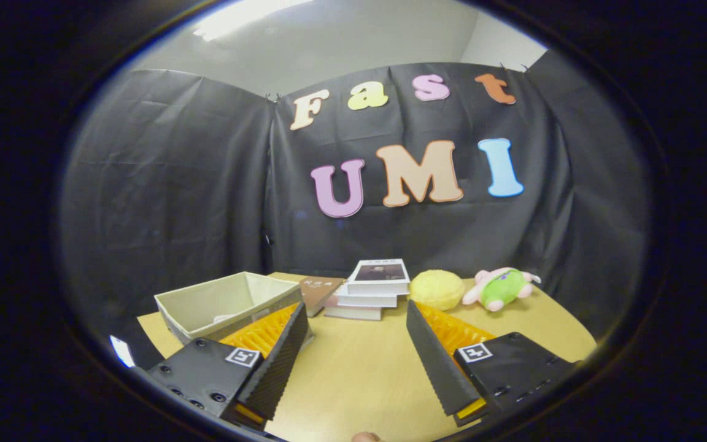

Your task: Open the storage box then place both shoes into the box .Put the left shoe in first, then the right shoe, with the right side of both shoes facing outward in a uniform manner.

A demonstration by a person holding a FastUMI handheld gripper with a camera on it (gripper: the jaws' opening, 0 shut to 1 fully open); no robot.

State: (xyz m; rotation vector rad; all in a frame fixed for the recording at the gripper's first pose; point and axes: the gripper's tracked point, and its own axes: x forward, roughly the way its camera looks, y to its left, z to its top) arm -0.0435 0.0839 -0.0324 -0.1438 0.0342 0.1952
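i have the gripper (353, 325) held level above the wooden table (359, 374), its fingers (277, 362) spread wide with nothing between them, only bare tabletop; the storage box (224, 304) sits open just beyond the left finger, touching nothing of mine. a stack of books (372, 288) lies right of the box; further right of it sit a yellow plush (436, 288) and a pink and green toy (501, 287).

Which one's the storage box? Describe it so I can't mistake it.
On the wooden table, look just beyond the open gripper's left finger. The storage box sits there beside the stacked books: a beige fabric bin, open-topped, the table's one hollow container.
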